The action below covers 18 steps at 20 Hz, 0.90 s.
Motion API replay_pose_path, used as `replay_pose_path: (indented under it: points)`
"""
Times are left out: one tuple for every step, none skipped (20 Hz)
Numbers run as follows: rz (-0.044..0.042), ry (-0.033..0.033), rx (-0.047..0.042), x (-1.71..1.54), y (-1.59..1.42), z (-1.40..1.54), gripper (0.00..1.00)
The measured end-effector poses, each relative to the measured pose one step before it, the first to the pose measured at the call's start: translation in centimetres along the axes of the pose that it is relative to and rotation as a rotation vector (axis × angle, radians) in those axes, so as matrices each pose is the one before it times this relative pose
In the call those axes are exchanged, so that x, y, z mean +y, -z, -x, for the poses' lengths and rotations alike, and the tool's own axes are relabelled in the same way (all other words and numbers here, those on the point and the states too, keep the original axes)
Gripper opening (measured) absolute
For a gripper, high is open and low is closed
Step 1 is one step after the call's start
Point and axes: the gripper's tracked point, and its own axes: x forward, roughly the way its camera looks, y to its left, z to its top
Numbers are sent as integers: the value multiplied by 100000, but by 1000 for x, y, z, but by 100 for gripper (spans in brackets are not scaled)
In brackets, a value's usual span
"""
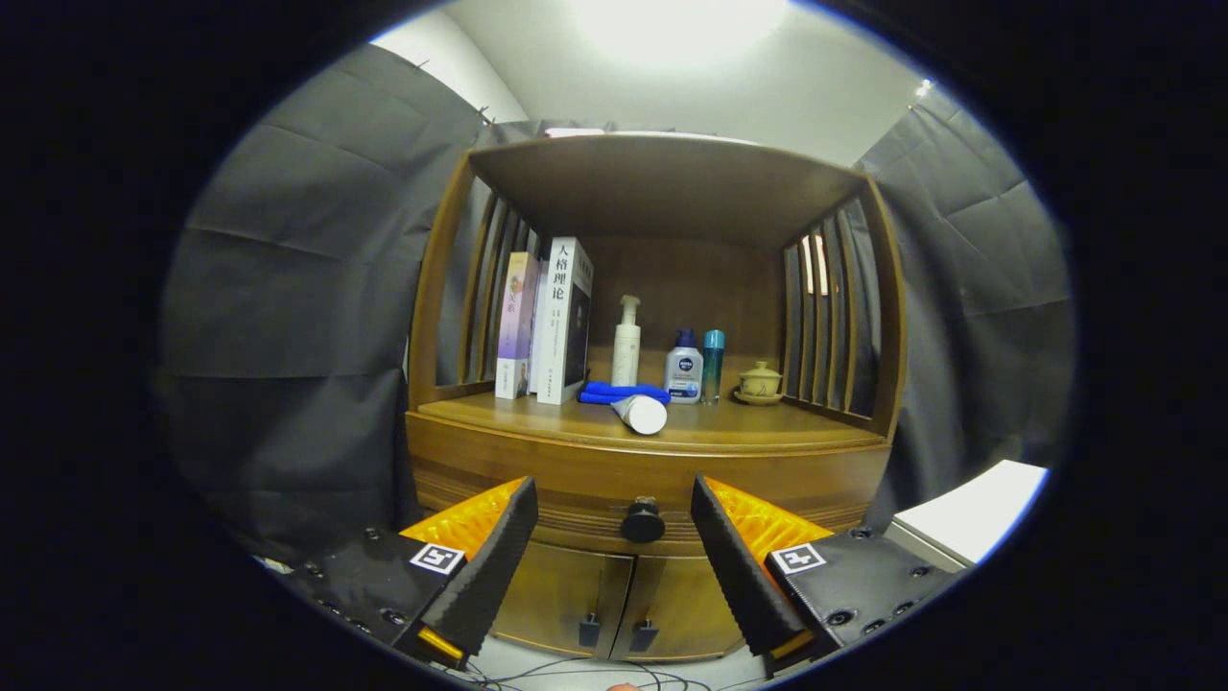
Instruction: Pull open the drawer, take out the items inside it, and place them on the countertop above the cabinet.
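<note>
A wooden cabinet stands ahead of me, and its drawer [576, 494] is pushed in flush, with a dark round knob [642, 522] at its middle. My gripper [614, 499] is open and holds nothing; the knob sits just beyond the gap between the two fingers, apart from both. On the countertop [748, 429] above the drawer lie a white tube [641, 414] on its side and a blue cloth [624, 392] behind it. The drawer's inside is hidden.
At the back of the countertop stand books [547, 321], a white pump bottle [626, 343], a blue-capped bottle [684, 368], a teal bottle [713, 363] and a small lidded cup [759, 381]. Two lower doors [614, 600] are closed. A white box [969, 513] sits to the right; cables lie on the floor.
</note>
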Motion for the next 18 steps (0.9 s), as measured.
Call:
replay_pose_path:
  points:
    - [-1214, -1127, 524, 186, 23, 1082, 100]
    - [-895, -761, 1373, -23, 155, 1036, 100]
    - [-581, -105, 1678, -319, 186, 1166, 100]
    - [-126, 752, 655, -465, 9, 984, 100]
    - [-537, 746, 268, -606, -177, 996, 100]
    - [-364, 87, -444, -343, -244, 973, 100]
    - [-453, 296, -221, -338, -49, 1959, 100]
    - [-309, 378, -714, -623, -454, 946, 100]
    - [-478, 319, -699, -438, -175, 759, 100]
    - [-626, -387, -217, -214, -14, 821, 100]
    - [-713, -1064, 224, -3, 141, 1001, 100]
    - [-518, -1109, -183, 54, 103, 789, 100]
    - [406, -1286, -47, -31, -6, 763, 100]
    - [901, -1078, 508, 67, 149, 627, 100]
    - [774, -883, 260, -15, 106, 535, 100]
    - [225, -685, -645, -145, -102, 500, 100]
    - [-216, -560, -690, -110, -269, 324, 100]
    - [-277, -295, -790, -223, -308, 231, 100]
